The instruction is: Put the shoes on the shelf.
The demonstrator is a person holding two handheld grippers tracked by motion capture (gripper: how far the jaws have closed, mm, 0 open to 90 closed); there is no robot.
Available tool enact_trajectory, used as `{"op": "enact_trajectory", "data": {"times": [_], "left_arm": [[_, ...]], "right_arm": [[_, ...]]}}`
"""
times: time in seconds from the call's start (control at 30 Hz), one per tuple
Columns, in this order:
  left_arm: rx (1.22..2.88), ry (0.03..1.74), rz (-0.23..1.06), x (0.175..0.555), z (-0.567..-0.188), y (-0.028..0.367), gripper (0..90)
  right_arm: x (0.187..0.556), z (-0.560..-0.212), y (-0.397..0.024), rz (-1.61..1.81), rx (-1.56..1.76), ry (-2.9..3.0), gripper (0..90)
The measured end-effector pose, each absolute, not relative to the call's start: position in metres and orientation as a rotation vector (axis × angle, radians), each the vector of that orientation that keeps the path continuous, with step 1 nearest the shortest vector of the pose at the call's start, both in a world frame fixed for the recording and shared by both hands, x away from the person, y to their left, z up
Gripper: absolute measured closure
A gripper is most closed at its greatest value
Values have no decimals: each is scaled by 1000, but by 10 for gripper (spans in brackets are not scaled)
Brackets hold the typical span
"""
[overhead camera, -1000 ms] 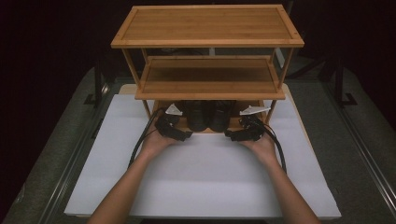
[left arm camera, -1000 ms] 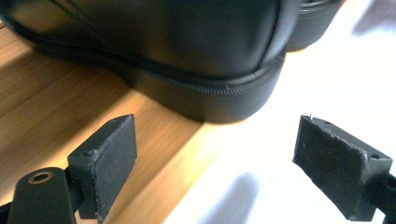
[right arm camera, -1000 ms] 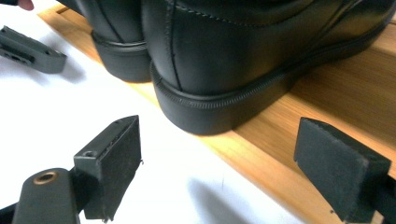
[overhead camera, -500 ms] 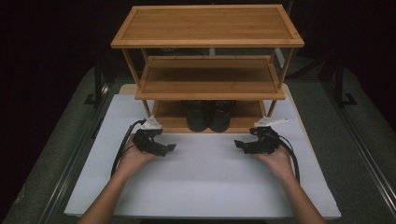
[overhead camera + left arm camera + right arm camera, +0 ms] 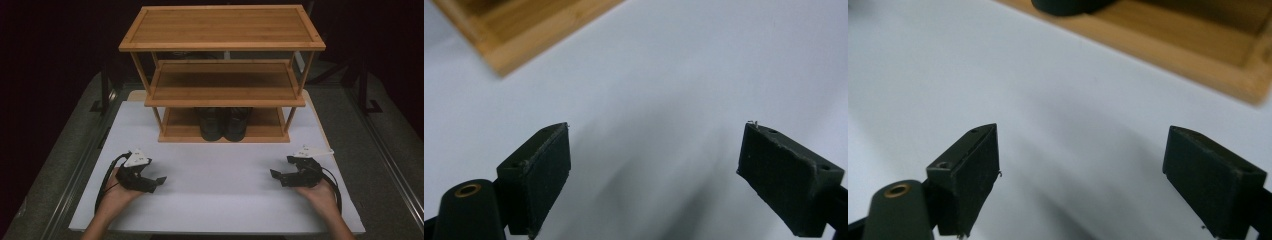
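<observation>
Both grippers have drawn back from the bamboo rack to the lower frame corners, left gripper and right gripper spread and empty; the black shoes sit on its bottom shelf, so placing looks finished.

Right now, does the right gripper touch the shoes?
Apart. In the high view the right gripper sits low on the white board, with bare board between it and the shoes on the rack's bottom shelf.

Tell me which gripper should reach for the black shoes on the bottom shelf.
Marginally the right gripper: the black shoes show at its view's top edge. Both open grippers sit empty on the white mat, similarly far; the left gripper faces the rack's corner.
</observation>
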State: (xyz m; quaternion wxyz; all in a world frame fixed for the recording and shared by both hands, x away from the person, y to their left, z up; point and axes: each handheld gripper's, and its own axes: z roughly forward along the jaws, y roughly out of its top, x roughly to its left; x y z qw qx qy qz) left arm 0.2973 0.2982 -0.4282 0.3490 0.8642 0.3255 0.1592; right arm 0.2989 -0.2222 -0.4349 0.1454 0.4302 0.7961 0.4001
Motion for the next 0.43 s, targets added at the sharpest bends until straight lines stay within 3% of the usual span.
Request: {"op": "enact_trajectory", "data": {"times": [0.43], "left_arm": [[2238, 893, 413, 264, -446, 328, 128]], "right_arm": [[264, -451, -257, 1035, 1327, 2277, 134]]}}
